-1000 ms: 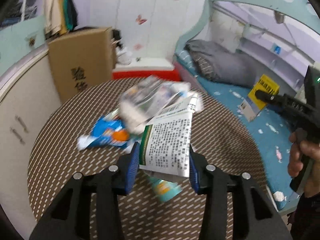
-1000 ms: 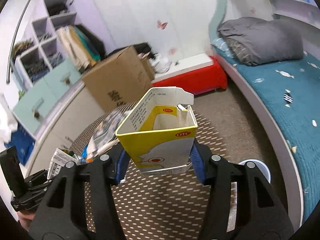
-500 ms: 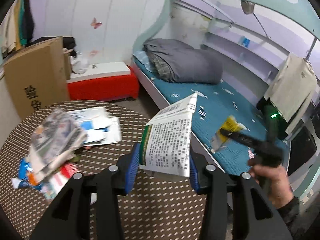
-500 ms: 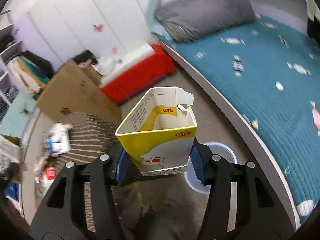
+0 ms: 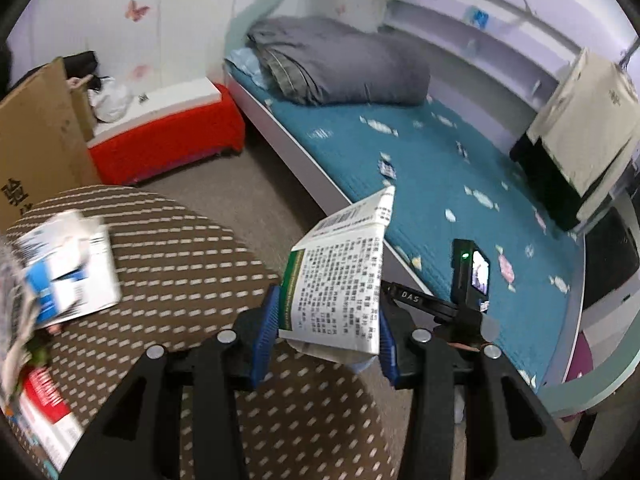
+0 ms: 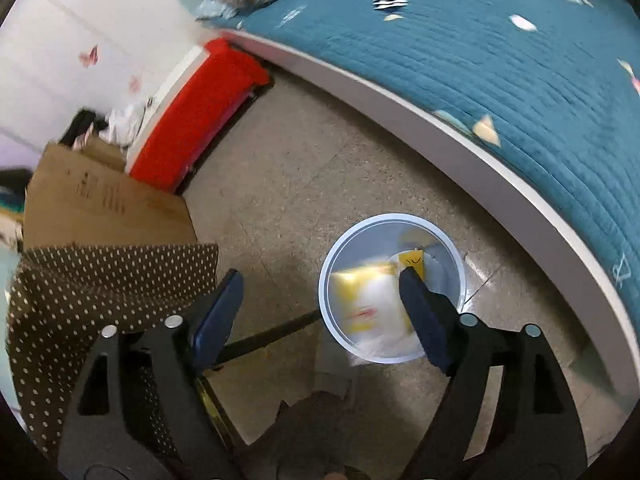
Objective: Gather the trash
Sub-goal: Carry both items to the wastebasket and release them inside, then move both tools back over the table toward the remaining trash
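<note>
My left gripper is shut on a white and green printed carton, held above the edge of the brown dashed table. More trash lies on the table's left: a blue and white box and a red packet. My right gripper points down over a pale blue bin on the floor. Its jaws are opening, wide apart, with nothing pressed between them. The yellow box is blurred, loose below the pads and inside the bin's rim. The right gripper's body shows beyond the carton.
A bed with a teal cover curves close behind the bin. A red bench and a cardboard box stand at the wall. The table's edge and a dark leg lie left of the bin.
The right gripper swung down from the table to above the bin and its jaws spread, letting the yellow box drop. The left gripper carried the carton rightward, away from the trash pile.
</note>
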The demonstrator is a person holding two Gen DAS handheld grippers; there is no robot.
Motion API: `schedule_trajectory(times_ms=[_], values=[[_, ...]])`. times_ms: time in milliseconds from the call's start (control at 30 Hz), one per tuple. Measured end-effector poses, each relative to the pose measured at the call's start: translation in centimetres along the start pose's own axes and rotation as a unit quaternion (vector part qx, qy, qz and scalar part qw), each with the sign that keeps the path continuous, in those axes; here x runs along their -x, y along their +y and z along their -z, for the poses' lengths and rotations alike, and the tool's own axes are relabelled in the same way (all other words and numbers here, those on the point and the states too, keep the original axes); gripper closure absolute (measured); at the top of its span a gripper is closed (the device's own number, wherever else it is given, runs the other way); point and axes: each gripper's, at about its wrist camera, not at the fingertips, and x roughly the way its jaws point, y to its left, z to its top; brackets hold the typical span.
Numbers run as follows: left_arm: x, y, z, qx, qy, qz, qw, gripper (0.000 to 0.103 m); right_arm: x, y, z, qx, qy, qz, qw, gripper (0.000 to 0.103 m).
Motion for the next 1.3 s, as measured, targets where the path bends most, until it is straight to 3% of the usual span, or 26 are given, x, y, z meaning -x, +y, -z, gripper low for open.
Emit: schedule_trajectory(times_ms=[367,467,533,667,933,1300], values=[[-9.4,-5.8,-2.1,-0.055,0.09,0.015,0.9943,0.058,9.5,-1.2,0.0,0.012,-0.092,-0.02,0.996,0.015],[-10.9,-6.6,-2.6,-0.064,0.102,0.013,0.9927,0.047,11.4,-0.7,-0.1,0.023,-0.107,-0.022,0.994,0.015],[-11.8,-6.8,-3.0,-0.06,0.105,0.009,0.9926,0.019,12.0,-0.4,-0.2,0.025,-0.112,-0.024,0.993,0.014],[-12.2,-6.7,-3.3,-0.056,0.101,-0.009,0.9933,0.014,13.2,-0.1,0.2,0.026,-0.123,-0.025,0.992,0.012],[-7.8,-5.2,-2.4,-0.035,0.057,-0.017,0.9976,0.011,14.2,1.8,2.0,0.035,-0.13,0.003,0.991,0.006],[2.1,-3.8,0.1,-0.036,-0.033,-0.041,0.998,0.01,20.3,8.7,4.5,0.098,-0.167,-0.015,0.981,0.006]])
